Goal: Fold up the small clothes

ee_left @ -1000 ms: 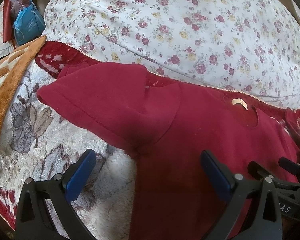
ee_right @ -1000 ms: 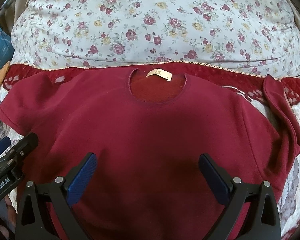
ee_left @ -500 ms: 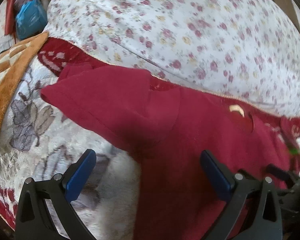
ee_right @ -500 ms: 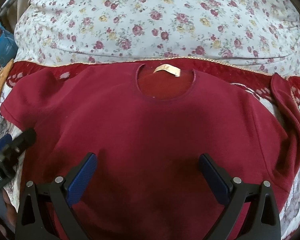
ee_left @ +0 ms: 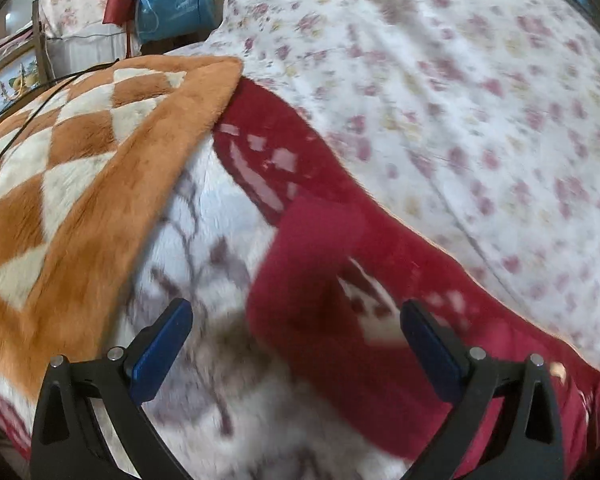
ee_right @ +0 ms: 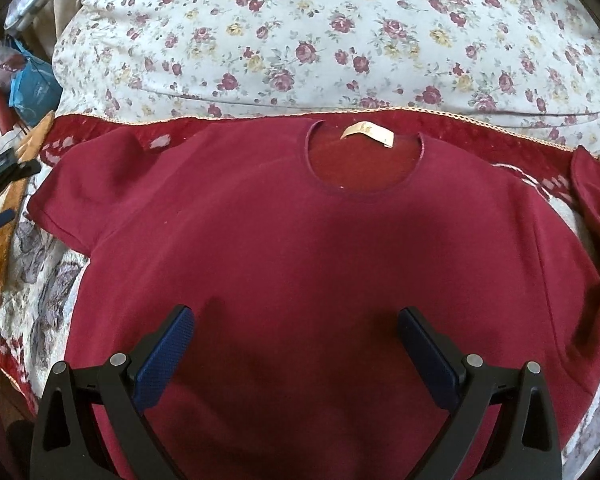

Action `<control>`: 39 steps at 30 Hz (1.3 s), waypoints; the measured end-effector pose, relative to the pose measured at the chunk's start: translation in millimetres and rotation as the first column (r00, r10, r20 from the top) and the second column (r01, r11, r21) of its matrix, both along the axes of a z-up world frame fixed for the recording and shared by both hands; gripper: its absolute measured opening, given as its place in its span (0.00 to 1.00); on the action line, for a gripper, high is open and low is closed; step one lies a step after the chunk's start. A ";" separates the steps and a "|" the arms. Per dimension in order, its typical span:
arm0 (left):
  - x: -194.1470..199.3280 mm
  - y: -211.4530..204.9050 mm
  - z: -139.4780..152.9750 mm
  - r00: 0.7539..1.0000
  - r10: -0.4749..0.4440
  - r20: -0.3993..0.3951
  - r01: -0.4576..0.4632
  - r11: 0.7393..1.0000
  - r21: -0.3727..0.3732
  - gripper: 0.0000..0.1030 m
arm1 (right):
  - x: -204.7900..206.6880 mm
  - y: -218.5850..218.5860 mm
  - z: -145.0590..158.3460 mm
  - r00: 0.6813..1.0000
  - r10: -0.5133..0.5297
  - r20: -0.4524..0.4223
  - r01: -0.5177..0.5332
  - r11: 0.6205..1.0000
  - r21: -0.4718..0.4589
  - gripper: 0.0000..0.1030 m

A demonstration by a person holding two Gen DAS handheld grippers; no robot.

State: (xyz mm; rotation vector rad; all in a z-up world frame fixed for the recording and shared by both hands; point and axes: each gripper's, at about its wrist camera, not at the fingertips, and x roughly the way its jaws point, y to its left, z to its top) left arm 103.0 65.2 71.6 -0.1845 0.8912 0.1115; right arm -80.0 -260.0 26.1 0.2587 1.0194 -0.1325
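A dark red short-sleeved T-shirt (ee_right: 308, 248) lies flat, front up, on a plush blanket, with its collar and cream neck label (ee_right: 366, 134) at the far side. My right gripper (ee_right: 296, 340) hovers open over the shirt's lower middle with nothing between its fingers. The left gripper (ee_left: 298, 344) is also open and empty, and the shirt's left sleeve (ee_left: 312, 272) lies just beyond and between its blue pads (ee_left: 162, 346); that view is blurred. In the right wrist view, the left gripper (ee_right: 4, 184) shows at the left edge beside that sleeve (ee_right: 84, 192). The right sleeve (ee_right: 592, 216) is curled up.
A floral duvet (ee_right: 340, 40) bulges right behind the collar. An orange and cream checkered blanket (ee_left: 68, 168) lies left of the sleeve. The white plush blanket (ee_left: 204, 380) has a red border (ee_left: 260, 152). A blue bag (ee_left: 172, 0) sits at the far left.
The left gripper has swung left, from the shirt's body towards the left sleeve and the orange blanket. The right gripper has pulled back a little. Both remain open.
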 end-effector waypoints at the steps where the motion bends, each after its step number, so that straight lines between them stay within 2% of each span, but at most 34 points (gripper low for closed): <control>1: 10.8 0.3 -3.9 1.000 0.002 -0.010 -0.002 1.000 0.014 1.00 | 0.5 0.7 -0.2 1.000 0.006 -0.002 -0.006 1.000 -0.002 1.00; 3: 32.3 -3.9 -12.3 1.000 -0.002 -0.028 0.005 0.997 0.079 0.95 | 2.5 2.9 -1.2 1.000 0.019 -0.003 -0.019 1.000 -0.007 1.00; 5: 48.4 -8.3 -20.5 0.999 -0.016 -0.051 0.022 0.992 0.124 0.85 | 3.8 4.2 -2.4 1.000 0.026 -0.004 -0.026 1.000 -0.010 1.00; 8: 71.4 -11.3 -41.3 0.992 -0.009 -0.124 0.030 0.984 0.173 0.75 | 5.0 4.6 -3.2 0.999 0.035 -0.006 -0.035 0.999 -0.012 1.00; 12: 84.2 -16.2 -51.8 0.988 0.017 -0.150 0.019 0.972 0.233 0.76 | 5.6 3.3 -3.7 0.999 0.044 -0.001 -0.044 0.999 -0.006 1.00; 17: 89.8 -31.0 -64.2 0.984 -0.033 -0.175 0.087 0.947 0.308 0.77 | 8.2 4.5 -5.7 0.999 0.053 0.006 -0.053 0.998 -0.020 1.00; 18: 90.1 -31.1 -65.7 0.984 -0.051 -0.173 0.102 0.948 0.301 0.68 | 8.5 4.6 -6.0 0.998 0.056 0.008 -0.056 0.998 -0.022 1.00; 19: 90.9 -29.1 -66.5 0.982 -0.069 -0.178 0.118 0.953 0.281 0.41 | 8.3 4.0 -6.0 0.998 0.057 0.012 -0.057 0.998 -0.019 1.00; 20: 92.1 -24.8 -67.1 0.979 -0.073 -0.189 0.120 0.959 0.255 0.06 | 7.9 3.0 -5.7 0.998 0.057 0.015 -0.057 0.998 -0.012 1.00; 22: 93.0 -11.0 -64.8 0.978 -0.082 -0.193 0.115 0.979 0.166 0.07 | 7.0 0.2 -5.1 0.998 0.055 0.023 -0.055 0.998 0.005 1.00; 24: 86.6 5.6 -53.7 0.978 -0.111 -0.177 0.127 0.989 0.079 0.06 | 6.2 -1.5 -4.5 0.998 0.051 0.032 -0.052 0.998 0.020 1.00; 26: 76.1 16.0 -37.1 0.982 -0.124 -0.143 0.134 0.989 0.059 0.06 | 5.6 -2.9 -3.4 0.998 0.047 0.038 -0.048 0.998 0.034 1.00; 31: 38.5 31.0 29.3 0.981 -0.191 -0.017 0.192 0.981 0.017 0.06 | 0.4 -6.7 2.7 0.999 0.019 0.050 -0.023 0.997 0.068 1.00; 35: 13.5 2.2 76.2 0.963 -0.265 0.057 0.266 0.964 -0.014 0.06 | -11.6 -13.8 14.0 0.997 -0.012 0.077 0.005 0.996 0.088 1.00; 38: -12.2 -33.6 107.4 0.931 -0.349 0.104 0.354 0.934 -0.041 0.06 | -20.0 -24.3 26.3 0.994 -0.044 0.104 0.035 0.996 0.084 1.00; 39: -24.7 -52.3 118.7 0.913 -0.388 0.129 0.395 0.918 -0.037 0.06 | -23.8 -28.4 31.2 0.992 -0.056 0.115 0.047 0.996 0.079 1.00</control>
